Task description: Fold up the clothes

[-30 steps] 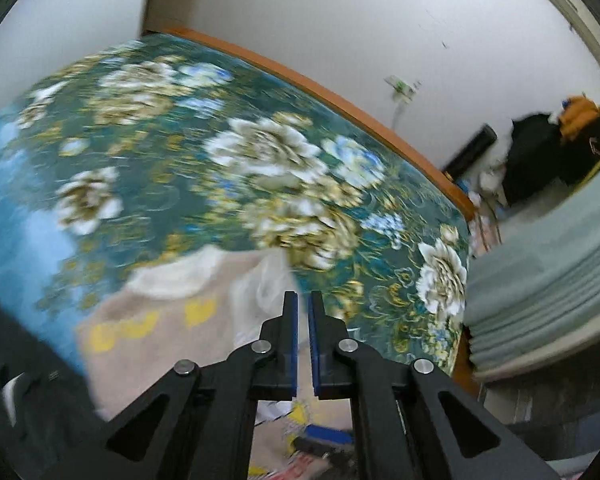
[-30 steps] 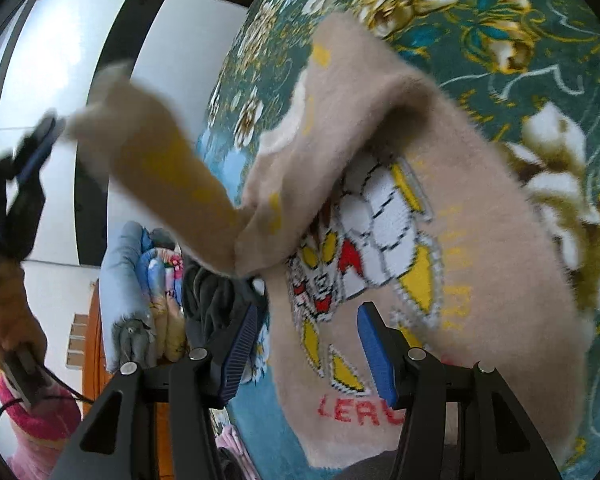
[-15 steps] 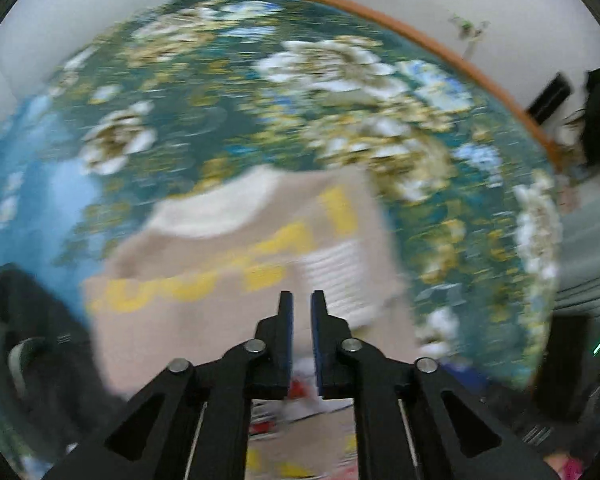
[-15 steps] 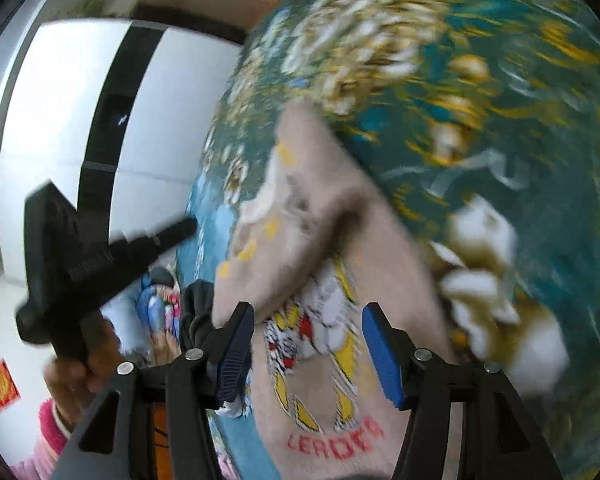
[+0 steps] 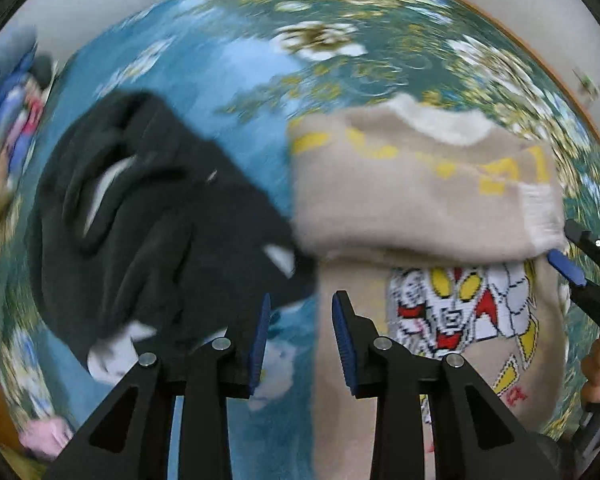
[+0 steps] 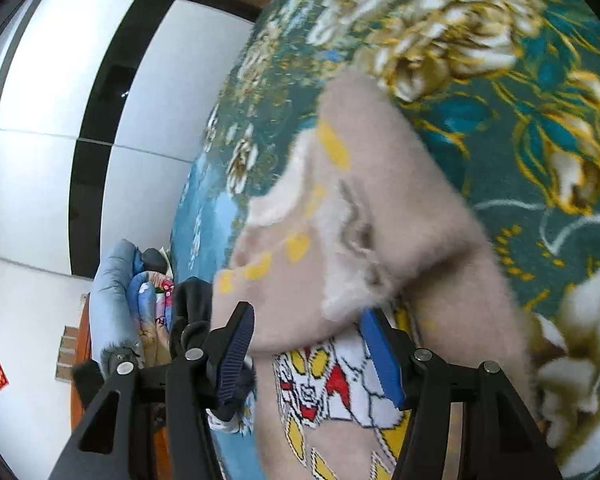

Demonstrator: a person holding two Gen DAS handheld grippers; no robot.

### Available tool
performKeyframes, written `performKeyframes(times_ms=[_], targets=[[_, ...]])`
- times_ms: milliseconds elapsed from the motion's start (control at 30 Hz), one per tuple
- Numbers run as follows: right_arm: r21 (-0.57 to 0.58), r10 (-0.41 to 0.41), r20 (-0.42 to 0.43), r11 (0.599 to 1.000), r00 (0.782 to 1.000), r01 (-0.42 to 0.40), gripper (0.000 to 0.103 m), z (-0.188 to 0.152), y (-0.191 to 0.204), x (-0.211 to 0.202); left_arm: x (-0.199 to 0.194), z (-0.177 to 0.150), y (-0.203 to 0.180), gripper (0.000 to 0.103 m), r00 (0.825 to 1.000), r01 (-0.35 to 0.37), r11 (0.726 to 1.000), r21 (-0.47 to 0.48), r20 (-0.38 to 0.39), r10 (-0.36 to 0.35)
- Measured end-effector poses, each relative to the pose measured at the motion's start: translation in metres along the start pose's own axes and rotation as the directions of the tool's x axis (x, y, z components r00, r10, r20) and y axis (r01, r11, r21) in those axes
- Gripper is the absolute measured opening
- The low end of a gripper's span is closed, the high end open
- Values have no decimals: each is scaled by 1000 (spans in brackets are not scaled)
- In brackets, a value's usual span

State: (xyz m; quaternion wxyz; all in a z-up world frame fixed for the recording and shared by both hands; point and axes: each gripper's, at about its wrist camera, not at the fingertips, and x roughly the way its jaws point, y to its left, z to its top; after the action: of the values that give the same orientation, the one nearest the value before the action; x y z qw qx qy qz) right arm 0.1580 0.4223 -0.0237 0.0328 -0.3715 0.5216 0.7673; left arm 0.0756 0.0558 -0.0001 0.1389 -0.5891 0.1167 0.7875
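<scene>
1. The beige sweater [image 5: 420,216] lies on the flowered bedspread [image 5: 228,64], its sleeves folded across the chest above the cartoon print.
2. The left gripper [image 5: 298,330] hangs just off the sweater's left edge with its jaws apart and nothing between them; the right gripper [image 6: 308,354] is also spread wide, its blue pads either side of the folded sleeve's fuzzy cuff [image 6: 340,300] (touching or just above, I cannot tell).
3. Risk: the fluffy knit could snag on a ribbed pad and drag the sleeve back open if the right gripper pulls away carelessly.
4. Risk: the black garment [image 5: 148,216] lies against the sweater's left side, so a grab there could catch both.
5. Only the left view shows the black garment's full spread and the whole sweater; only the right view shows the white wardrobe [image 6: 52,128] beyond the sweater and the cuff close up.
</scene>
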Motion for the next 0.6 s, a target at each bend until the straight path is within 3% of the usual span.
performKeyframes(times_ms=[133,233,300,433,600], targets=[[-2,-14,14,1000,1000,14,60,10,1,6,7,-7,27,33,996,83,986,-142,-21,-87],[28,-29,10,999,1000,28,60,12,2,6,7,-9,39,33,988,151,966,-209,3,-153],[-4,-46,27,999,999,46,60,11,7,0,7,-11,42,36,987,157,960,-230,6,-160],[-38,-87,89,995,992,91,60,11,4,-16,13,-11,35,37,990,123,973,-193,-48,-135],[-54,-103,53,993,993,106,60,21,-5,-6,6,-11,30,37,995,100,983,-157,6,-101]])
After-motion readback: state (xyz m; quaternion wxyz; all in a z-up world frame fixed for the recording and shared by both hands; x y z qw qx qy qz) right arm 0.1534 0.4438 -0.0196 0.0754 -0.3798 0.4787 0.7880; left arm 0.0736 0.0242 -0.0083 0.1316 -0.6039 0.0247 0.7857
